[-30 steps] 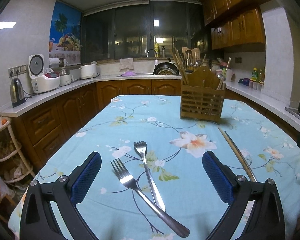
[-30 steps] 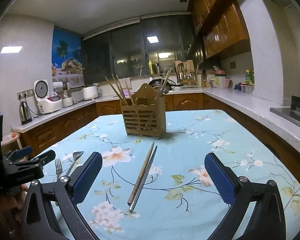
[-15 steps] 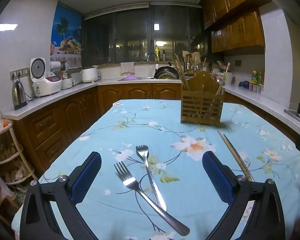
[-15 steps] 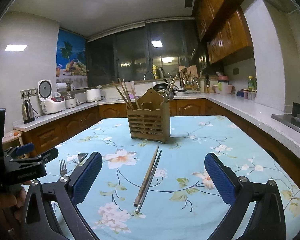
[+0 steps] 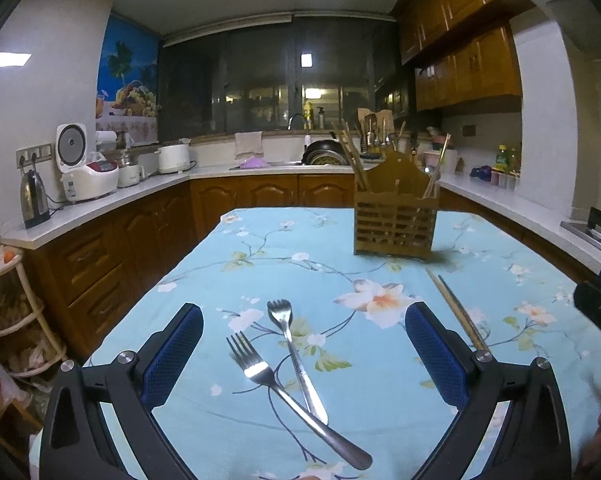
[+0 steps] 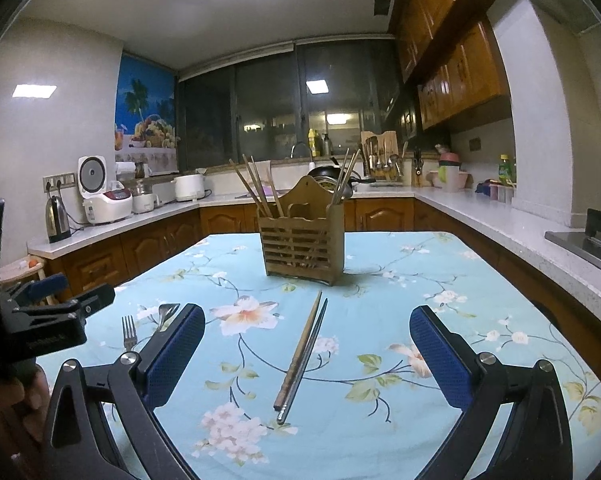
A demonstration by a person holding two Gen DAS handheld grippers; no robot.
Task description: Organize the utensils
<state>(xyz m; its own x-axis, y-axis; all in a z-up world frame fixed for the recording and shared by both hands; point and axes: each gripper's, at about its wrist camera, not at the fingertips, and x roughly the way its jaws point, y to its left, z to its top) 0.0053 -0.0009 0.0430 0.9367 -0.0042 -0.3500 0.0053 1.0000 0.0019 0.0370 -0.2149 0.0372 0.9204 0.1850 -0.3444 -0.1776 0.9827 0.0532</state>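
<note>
The left gripper [image 5: 303, 354] hangs over the near end of the floral tablecloth [image 5: 228, 264] with its blue pads spread wide and nothing between them. Directly under that gap lie two forks, crossed: the four-tined fork [image 5: 284, 388] runs from a handle at 5 o'clock to tines at 11, and the other fork [image 5: 292, 344] points nearly to 12. The right gripper [image 6: 306, 354] is likewise spread and empty, with the pair of chopsticks [image 6: 302, 354] lying between its fingers, long axis toward 12 to 1 o'clock. So each hand is nearer its own item. Farther off at 12 o'clock stands the wooden utensil holder [image 6: 302, 242], upright, already holding sticks; judging by this, the forks go to the left, the chopsticks to the right.
</note>
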